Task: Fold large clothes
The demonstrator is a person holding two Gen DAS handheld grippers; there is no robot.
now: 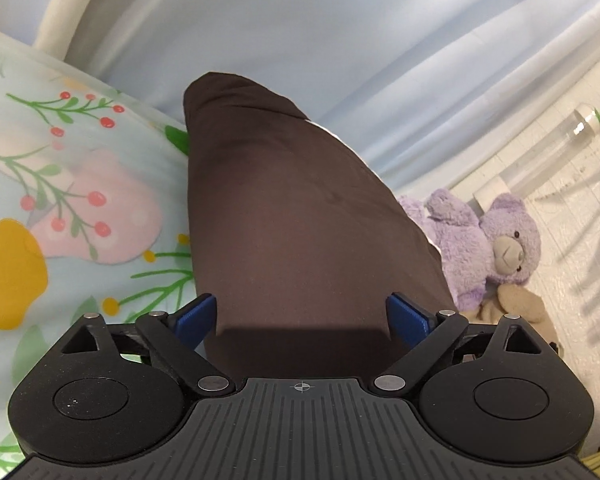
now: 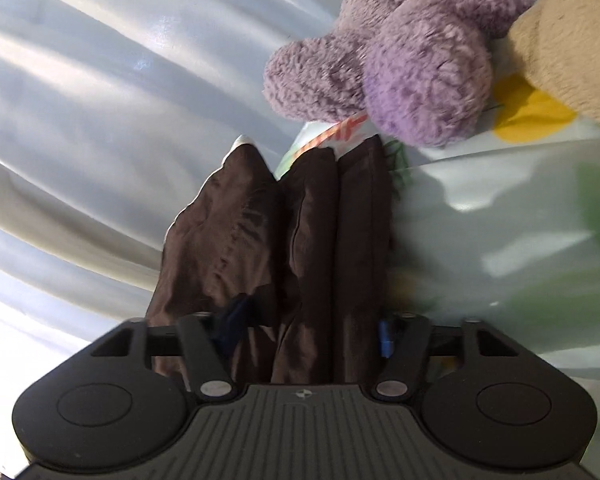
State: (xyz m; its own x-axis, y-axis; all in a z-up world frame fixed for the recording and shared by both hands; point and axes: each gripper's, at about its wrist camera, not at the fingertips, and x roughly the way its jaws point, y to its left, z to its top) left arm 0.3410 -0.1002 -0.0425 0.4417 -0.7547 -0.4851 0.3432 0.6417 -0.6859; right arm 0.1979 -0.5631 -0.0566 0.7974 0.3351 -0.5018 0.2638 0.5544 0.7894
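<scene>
A dark brown garment (image 1: 284,216) lies folded on the floral bed sheet (image 1: 60,200) and runs away from the left gripper (image 1: 302,318). The left gripper's blue pads (image 1: 196,316) stand wide apart on either side of the cloth, open. In the right wrist view the same brown garment (image 2: 300,232) shows as several stacked folds between the right gripper's (image 2: 306,332) blue pads (image 2: 385,338), which sit against the bundle's sides. The left pad is mostly hidden by cloth.
A purple teddy bear (image 1: 488,244) and a beige plush (image 1: 520,308) lie at the right on the sheet; the bear (image 2: 404,56) fills the upper right in the right wrist view. Pale blue curtain (image 1: 340,40) hangs behind. A white tiled wall (image 1: 560,184) stands at the right.
</scene>
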